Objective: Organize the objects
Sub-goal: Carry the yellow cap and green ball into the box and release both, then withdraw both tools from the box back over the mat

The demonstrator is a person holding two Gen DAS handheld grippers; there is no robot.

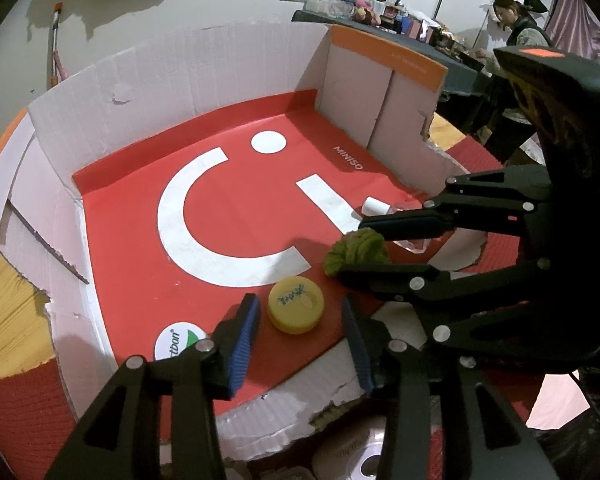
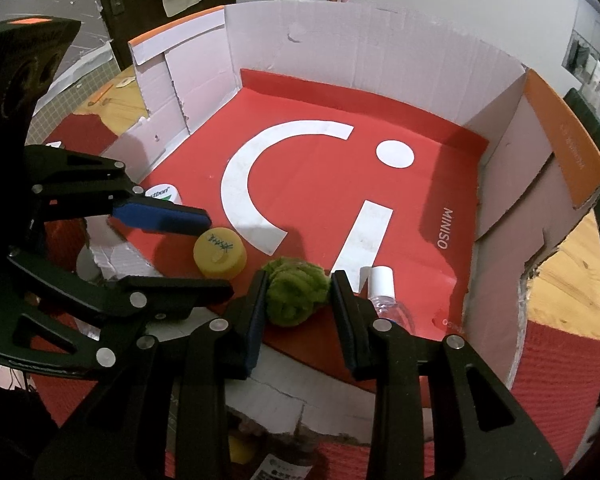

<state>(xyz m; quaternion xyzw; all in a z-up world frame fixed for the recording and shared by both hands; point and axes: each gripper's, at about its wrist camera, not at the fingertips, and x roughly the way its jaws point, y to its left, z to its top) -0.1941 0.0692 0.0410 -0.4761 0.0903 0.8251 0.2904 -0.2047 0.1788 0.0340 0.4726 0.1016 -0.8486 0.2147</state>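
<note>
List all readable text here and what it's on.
"MINISO": red box liner.
"...tbon", start hidden: white round lid.
Handwriting on yellow cap: not readable.
Print on orange box flap: too small.
Label under box edge: blurred.

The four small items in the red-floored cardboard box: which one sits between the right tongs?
The fuzzy green yarn ball; the yellow plastic cap, white round lid and clear bottle lie outside them.
</note>
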